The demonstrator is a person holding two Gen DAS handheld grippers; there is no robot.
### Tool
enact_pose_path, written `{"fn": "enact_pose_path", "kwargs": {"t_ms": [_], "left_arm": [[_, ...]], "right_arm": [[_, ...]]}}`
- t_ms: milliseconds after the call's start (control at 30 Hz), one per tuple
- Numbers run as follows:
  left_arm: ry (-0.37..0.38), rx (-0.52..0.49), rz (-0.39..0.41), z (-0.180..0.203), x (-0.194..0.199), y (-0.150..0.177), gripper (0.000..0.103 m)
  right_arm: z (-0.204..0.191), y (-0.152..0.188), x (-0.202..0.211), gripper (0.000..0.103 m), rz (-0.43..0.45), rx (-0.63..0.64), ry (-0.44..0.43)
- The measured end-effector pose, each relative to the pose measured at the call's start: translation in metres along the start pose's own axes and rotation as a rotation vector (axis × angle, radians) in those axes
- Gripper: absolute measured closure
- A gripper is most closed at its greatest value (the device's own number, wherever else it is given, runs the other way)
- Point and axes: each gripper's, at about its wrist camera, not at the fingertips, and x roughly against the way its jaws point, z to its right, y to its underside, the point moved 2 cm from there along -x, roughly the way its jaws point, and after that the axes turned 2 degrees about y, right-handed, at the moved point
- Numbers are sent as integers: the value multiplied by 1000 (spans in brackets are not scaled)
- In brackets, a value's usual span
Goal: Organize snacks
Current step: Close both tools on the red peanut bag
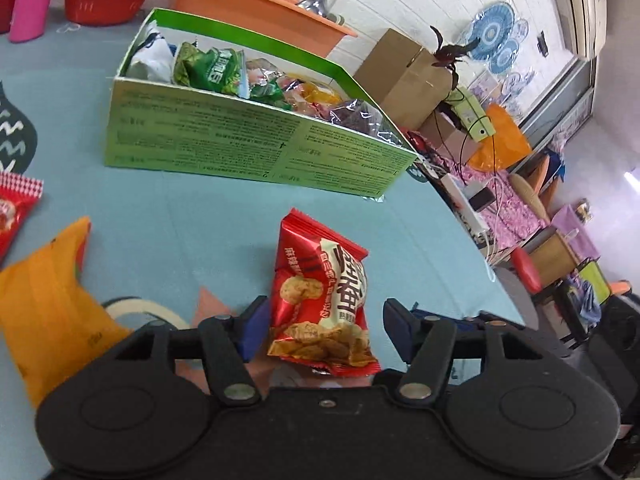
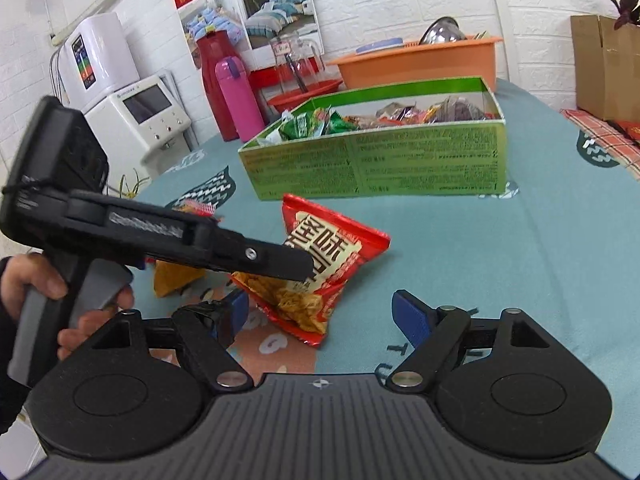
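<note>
A red snack packet [image 1: 322,300] stands between the open blue-padded fingers of my left gripper [image 1: 326,330]; the left pad touches it, the right pad is apart. The same red packet [image 2: 316,268] shows in the right wrist view, with the left gripper [image 2: 298,266] reaching onto it from the left. My right gripper [image 2: 324,318] is open and empty, just in front of the packet. A green cardboard box [image 1: 248,144] full of snack packets stands behind, and also shows in the right wrist view [image 2: 376,164].
An orange packet [image 1: 52,304] and another red packet [image 1: 12,208] lie at the left on the teal tablecloth. A pink bottle [image 2: 238,100], red basin [image 1: 106,0] and orange tub [image 2: 420,64] stand at the back. The table edge [image 1: 472,240] runs at the right.
</note>
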Motion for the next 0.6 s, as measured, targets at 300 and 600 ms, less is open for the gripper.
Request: {"fn": "enact_pose_path", "kwargs": {"t_ms": [300,600], "left_arm": [[14,52,-2,-4,-2,1,22],[-25,31,32,-1,-3,4,27]], "right_arm": [[-10,1,-20,0,-27,-2,-18],[-8,-1,-25,26,26,3,-15]]}}
